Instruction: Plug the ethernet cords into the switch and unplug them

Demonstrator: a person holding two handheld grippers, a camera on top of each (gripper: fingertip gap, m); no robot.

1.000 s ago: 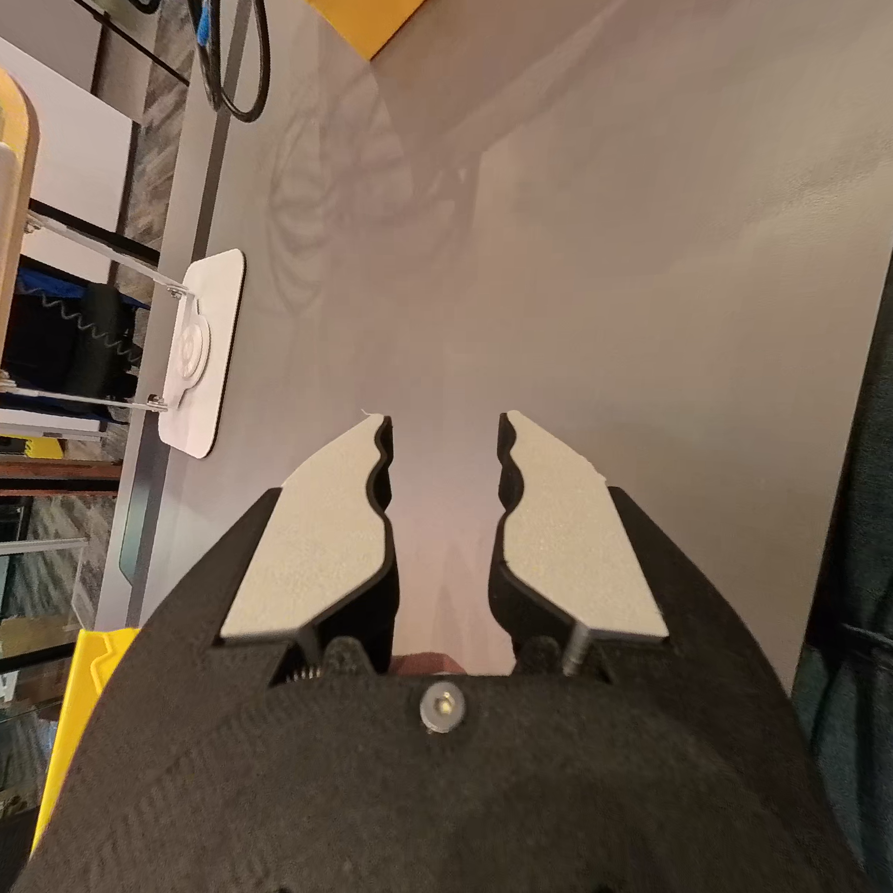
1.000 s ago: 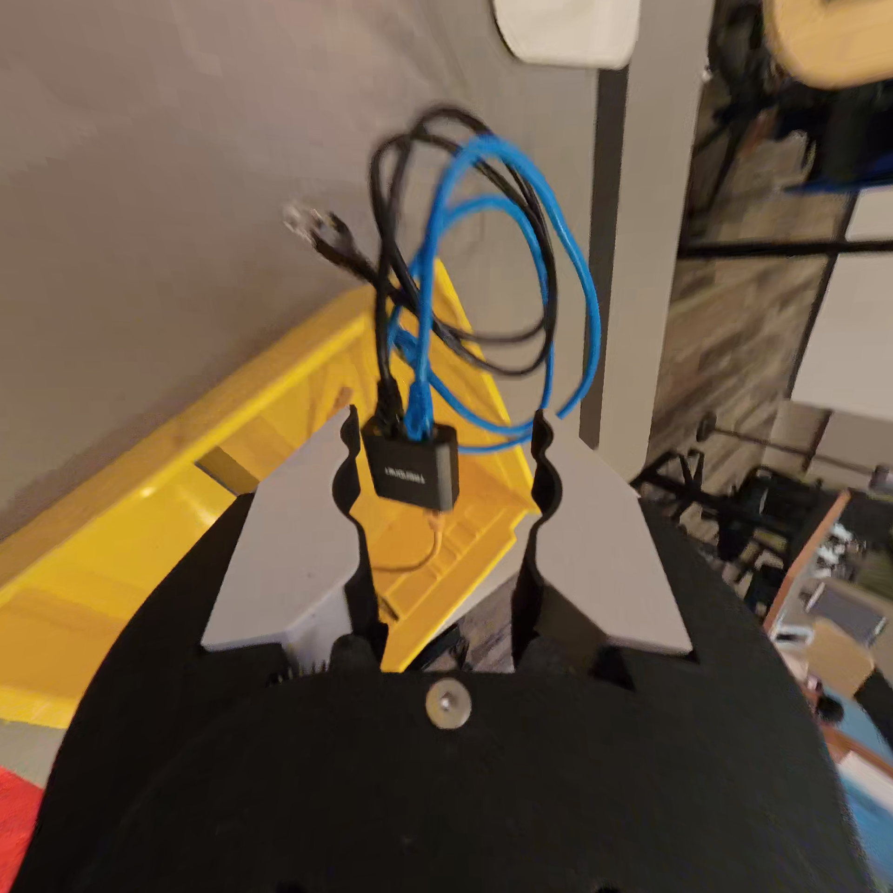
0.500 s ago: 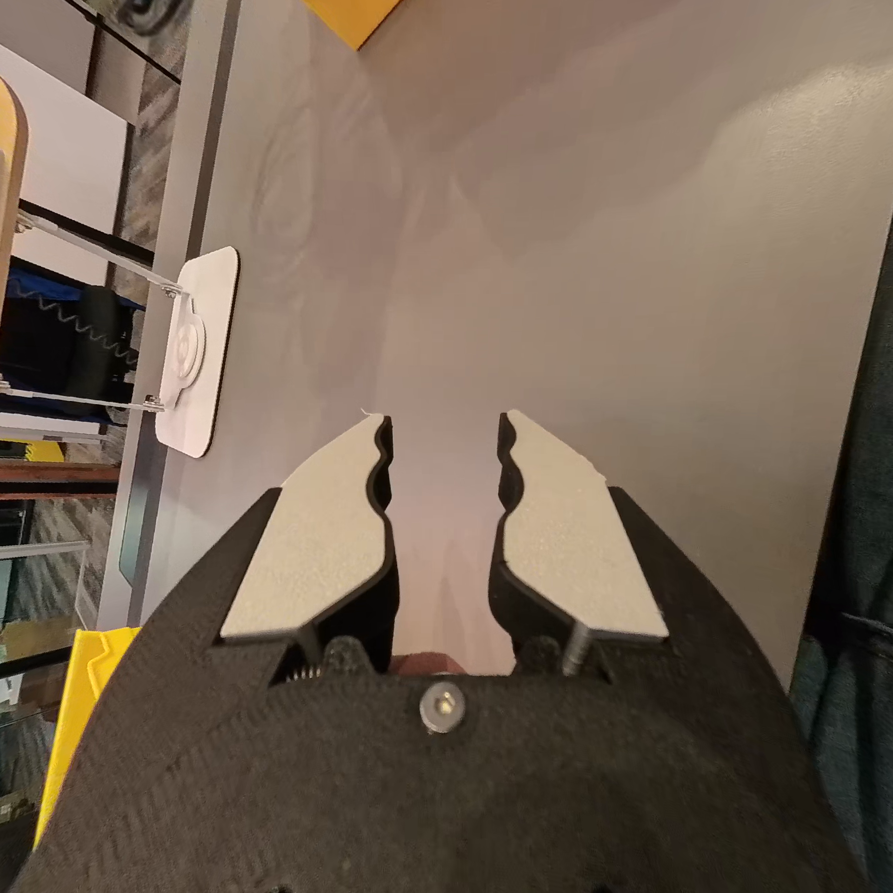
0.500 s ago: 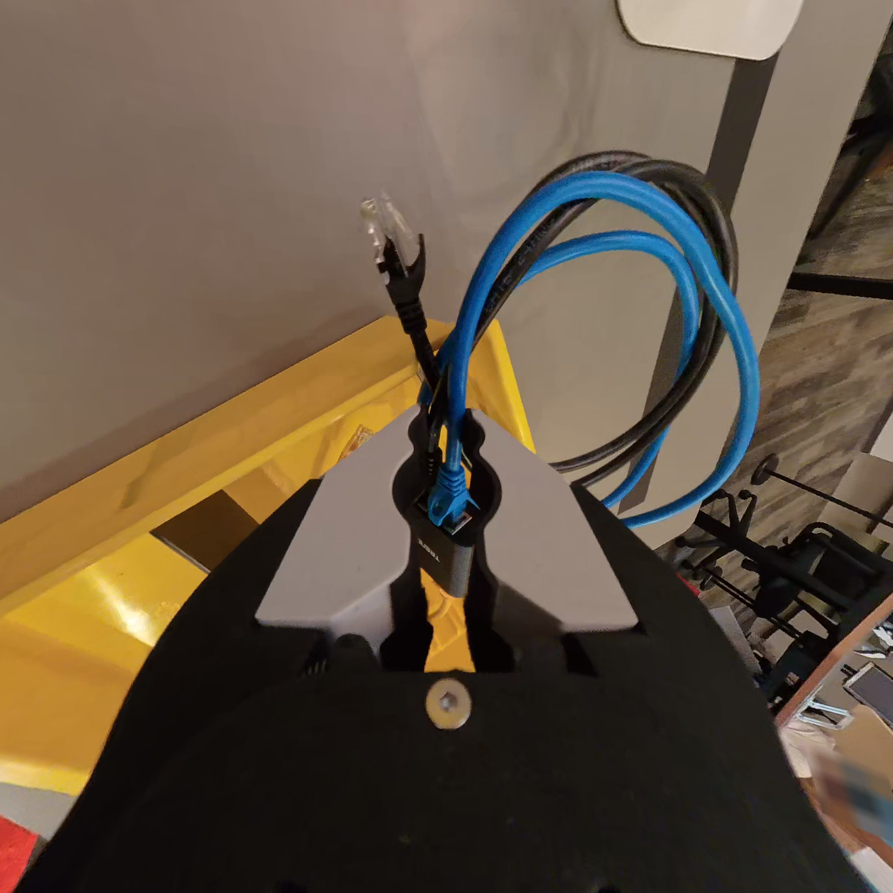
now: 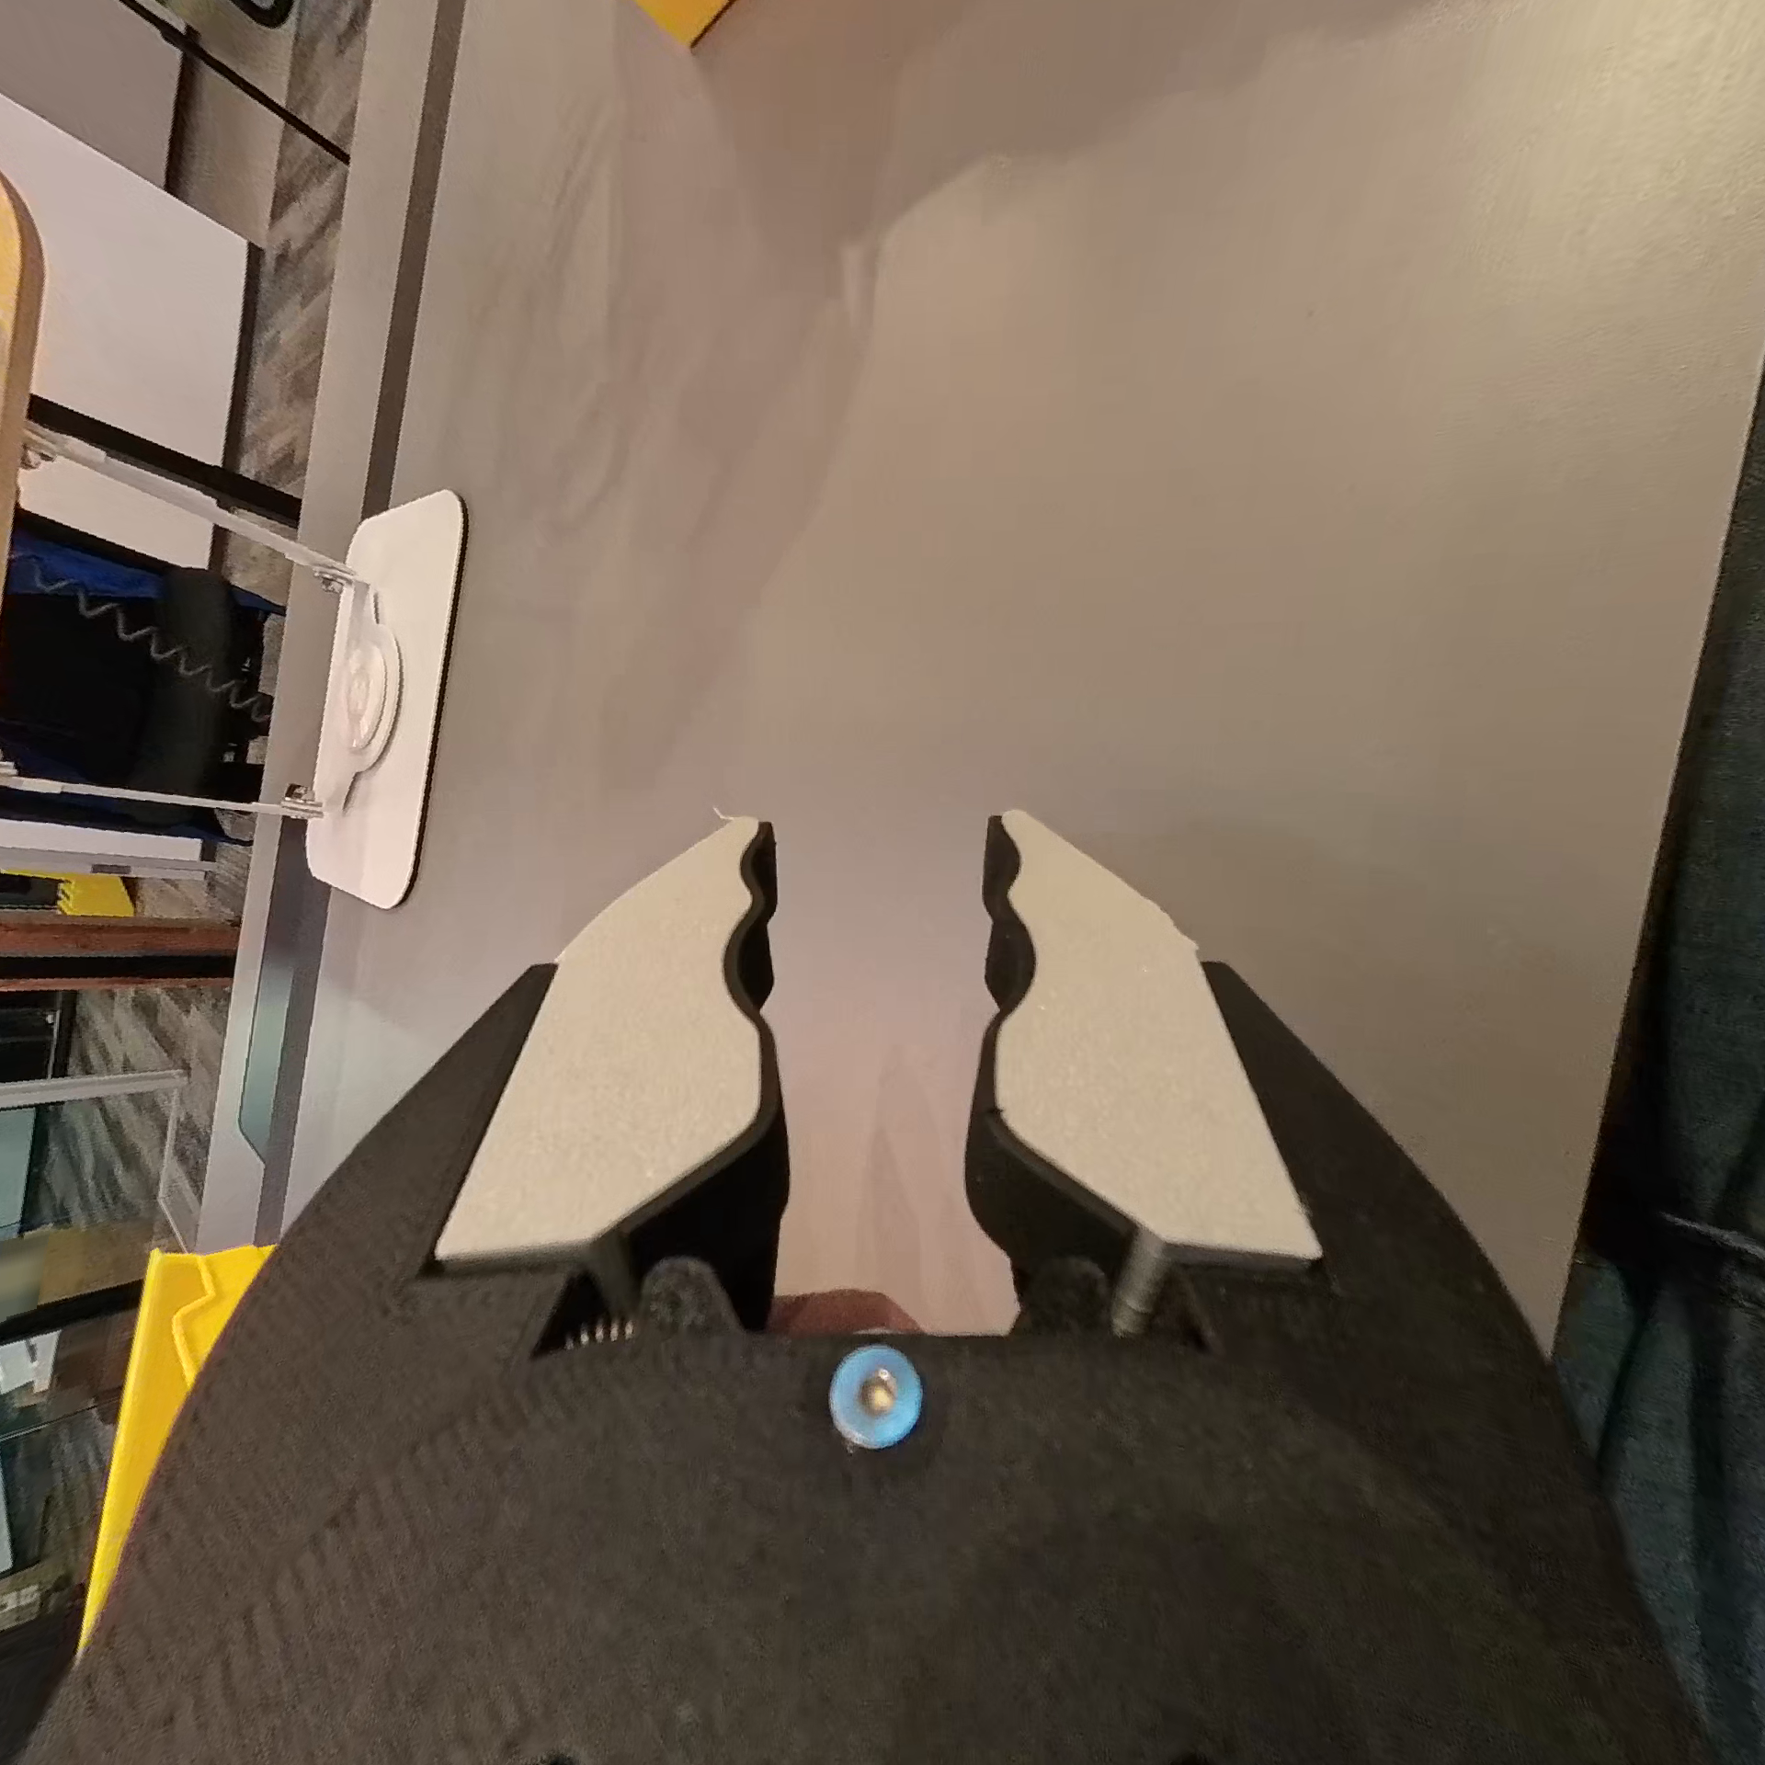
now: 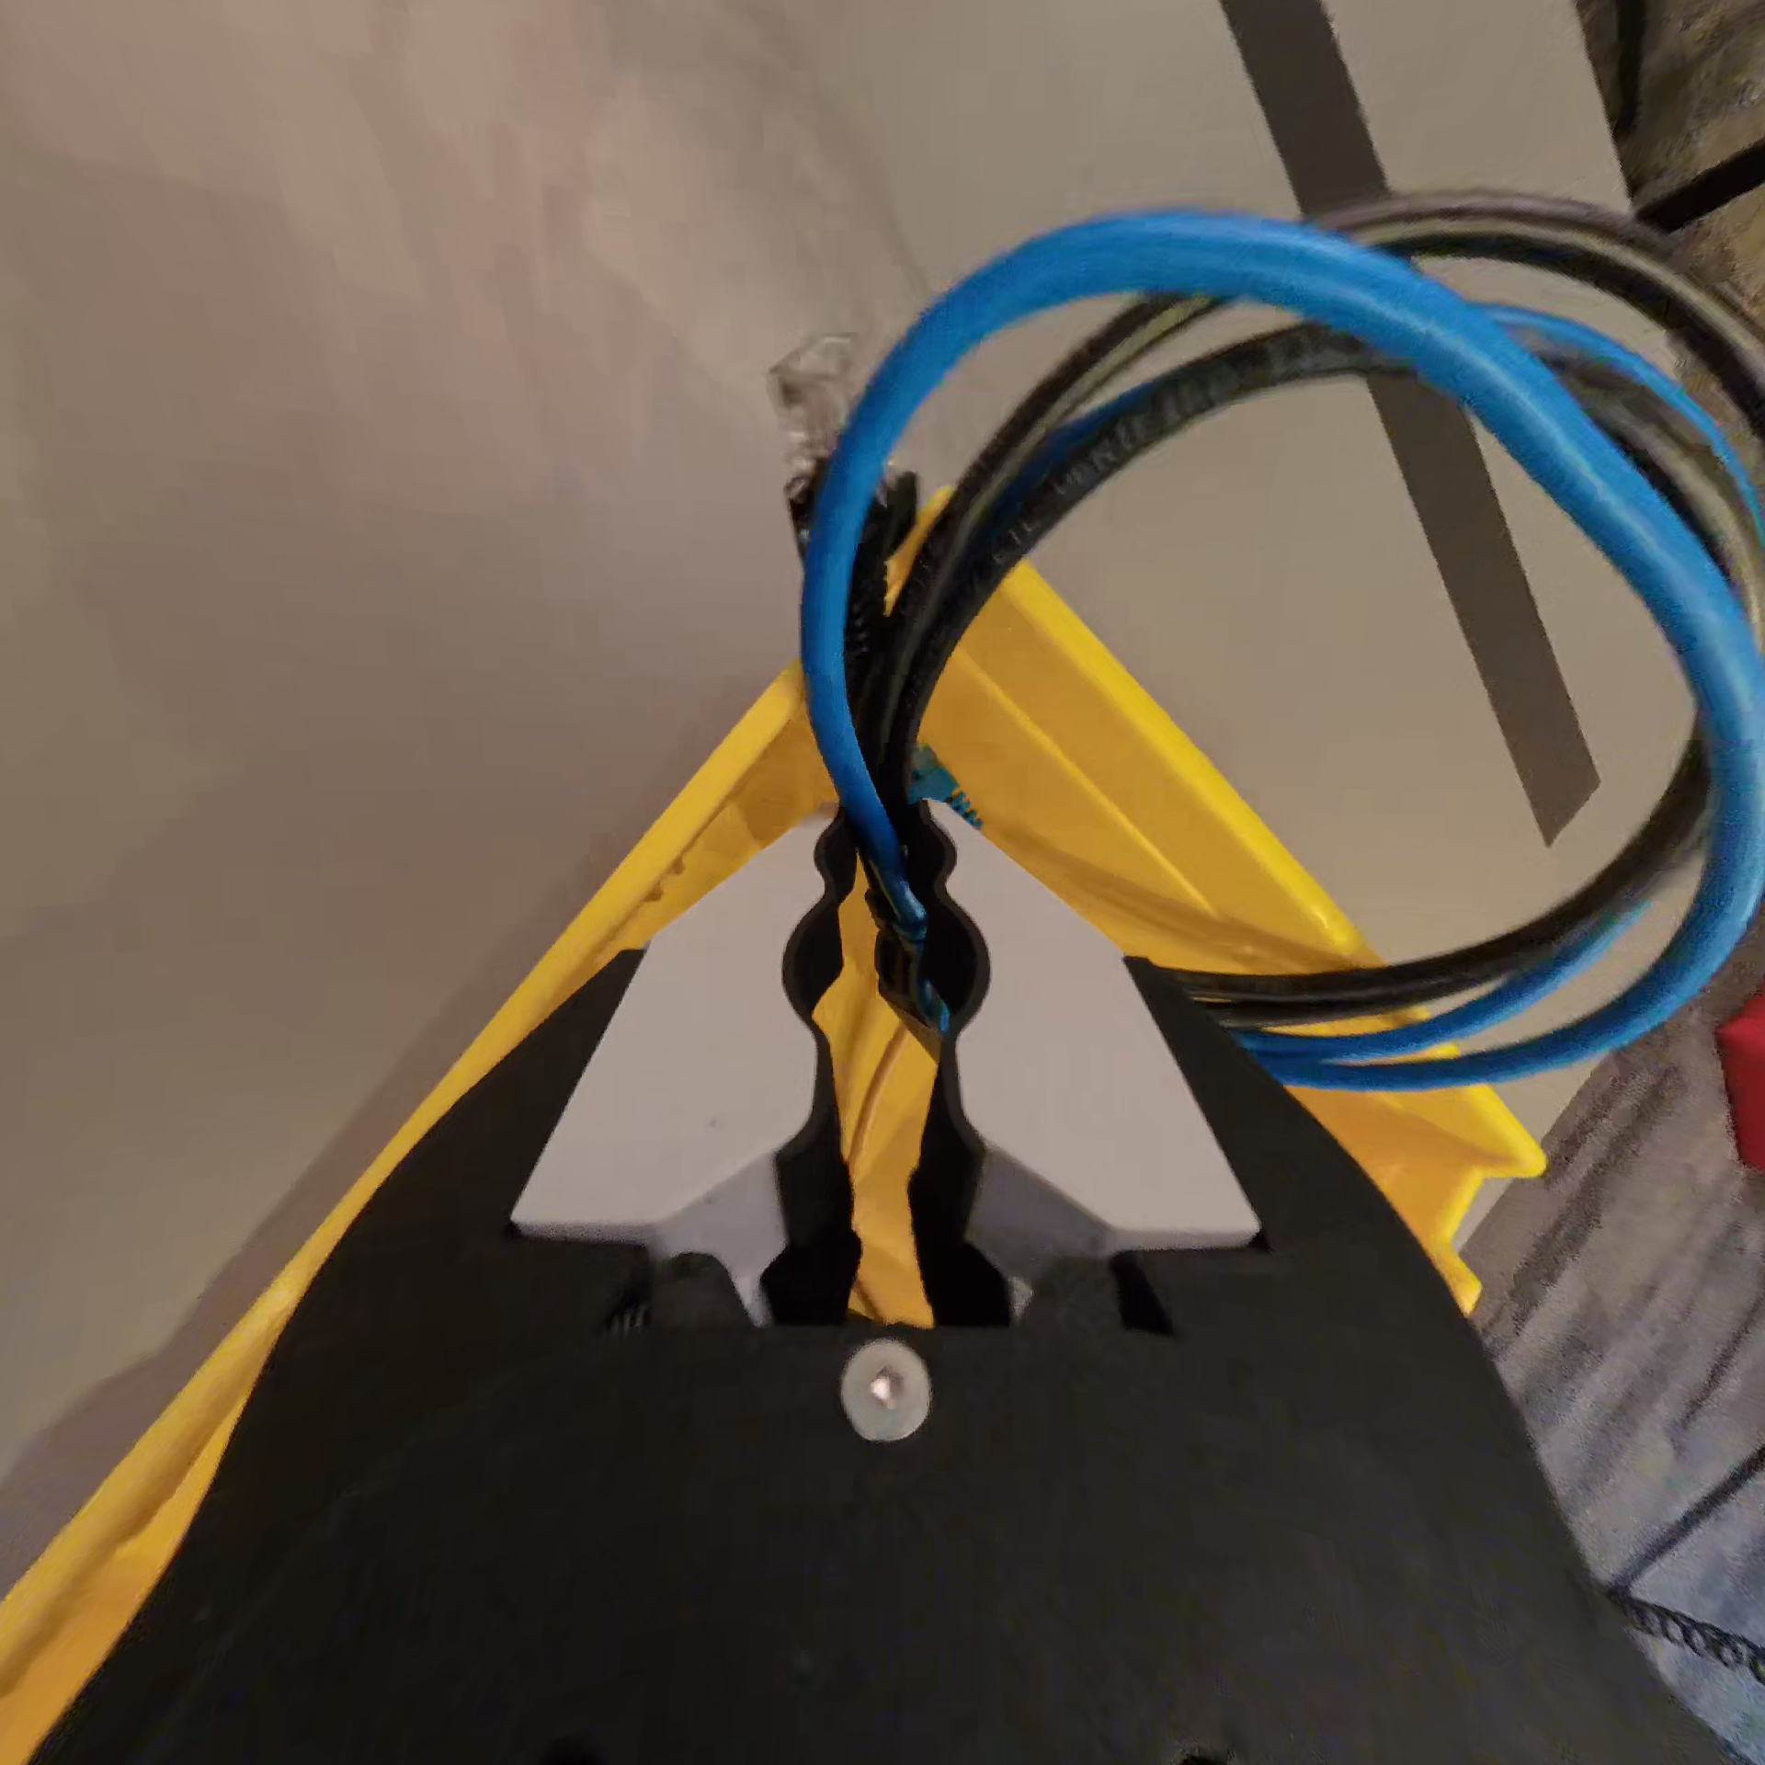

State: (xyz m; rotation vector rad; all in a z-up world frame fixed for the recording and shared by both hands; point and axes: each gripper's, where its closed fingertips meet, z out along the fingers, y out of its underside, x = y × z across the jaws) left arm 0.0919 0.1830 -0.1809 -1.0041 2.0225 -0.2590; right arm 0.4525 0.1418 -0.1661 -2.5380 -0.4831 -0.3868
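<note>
The right gripper [image 6: 883,860] is pinched on the bundle where the blue cord [image 6: 1337,277] and black cord [image 6: 1194,382] meet a small dark body, probably the switch [image 6: 903,965], which is lifted over the yellow bin [image 6: 1098,764]. A clear plug [image 6: 812,382] dangles free above. The left gripper [image 5: 879,840] is spread and empty over the bare grey tabletop [image 5: 1242,478]. Judging by this, the work has barely begun: the set must be put down, then cords plugged and unplugged.

Bare table [image 5: 1242,478] ahead — white pad [image 5: 387,707] leftward.
</note>
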